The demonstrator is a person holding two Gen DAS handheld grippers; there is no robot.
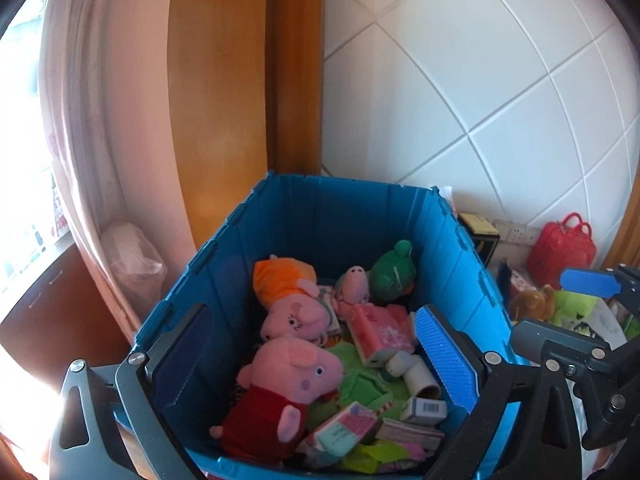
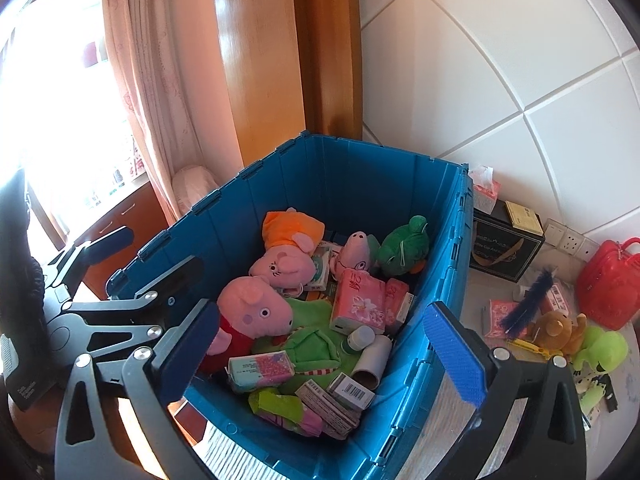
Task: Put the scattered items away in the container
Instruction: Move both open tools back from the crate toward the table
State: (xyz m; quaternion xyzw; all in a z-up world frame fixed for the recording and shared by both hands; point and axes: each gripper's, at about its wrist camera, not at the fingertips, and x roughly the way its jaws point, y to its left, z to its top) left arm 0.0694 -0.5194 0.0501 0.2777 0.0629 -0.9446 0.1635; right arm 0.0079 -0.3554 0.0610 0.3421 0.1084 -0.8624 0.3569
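A blue plastic bin (image 1: 352,216) (image 2: 360,176) holds pink pig plush toys (image 1: 292,376) (image 2: 256,308), a green plush (image 1: 390,272) (image 2: 404,246), pink tissue packs (image 1: 380,330) (image 2: 362,300), small boxes and a cardboard tube. My left gripper (image 1: 316,360) is open and empty, above the bin's near side. My right gripper (image 2: 324,356) is open and empty, straddling the bin's near right wall. Outside the bin to the right lie a brown plush (image 2: 560,330), a light green plush (image 2: 604,350), a pink pack (image 2: 500,312) and a dark blue feather (image 2: 528,300).
A red bag (image 2: 612,280) (image 1: 560,248), a black box (image 2: 508,248) and a tissue box (image 2: 486,190) stand by the tiled wall. A wooden door frame (image 1: 224,80) and a pink curtain (image 1: 88,100) are behind the bin. The right gripper shows in the left wrist view (image 1: 588,284).
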